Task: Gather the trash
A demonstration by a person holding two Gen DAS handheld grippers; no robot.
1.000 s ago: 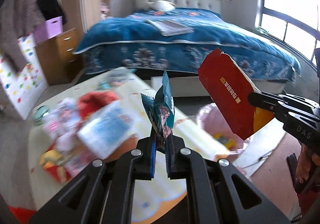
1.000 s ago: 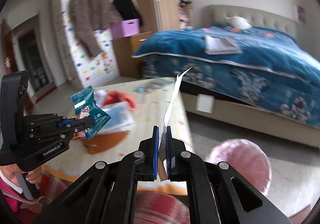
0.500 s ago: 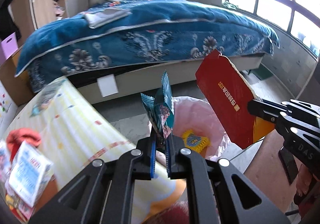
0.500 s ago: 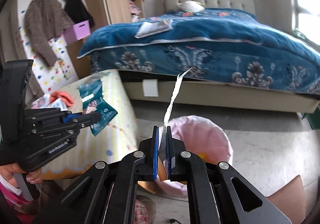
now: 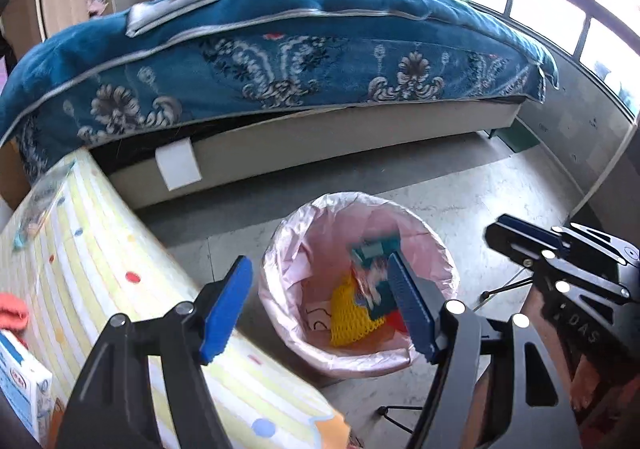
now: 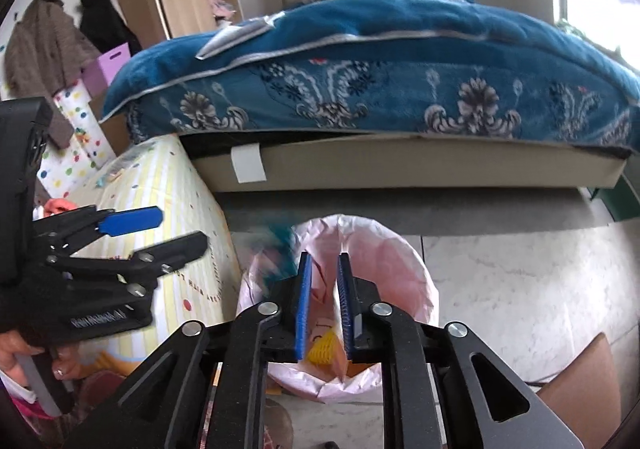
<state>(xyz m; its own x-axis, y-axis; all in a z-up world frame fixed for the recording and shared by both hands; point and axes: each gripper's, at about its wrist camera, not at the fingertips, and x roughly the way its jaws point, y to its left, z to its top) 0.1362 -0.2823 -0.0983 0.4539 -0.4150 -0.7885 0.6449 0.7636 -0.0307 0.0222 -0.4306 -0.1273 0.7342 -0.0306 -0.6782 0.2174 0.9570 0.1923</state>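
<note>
A bin with a pink liner (image 5: 356, 353) (image 6: 400, 261) stands on the floor between table and bed. My left gripper (image 5: 316, 309) is wide open above it and empty. The teal snack wrapper (image 5: 374, 281) is blurred, falling inside the bin; it also shows as a teal blur at the bin's rim in the right wrist view (image 6: 280, 245). My right gripper (image 6: 324, 305) is partly open over the bin, with nothing between its pads. Yellow foam netting (image 5: 352, 321) and other trash lie at the bottom of the bin.
A table with a yellow striped cloth (image 5: 80, 257) stands left of the bin, with a white and blue box (image 5: 20, 385) and a red item (image 5: 12, 313) on it. A bed with a blue cover (image 5: 280, 49) lies behind. A brown board (image 6: 580, 385) lies at the right.
Both grippers moved from the table over the bin and opened. The teal wrapper left my left gripper and is dropping in. The red envelope is gone from my right gripper.
</note>
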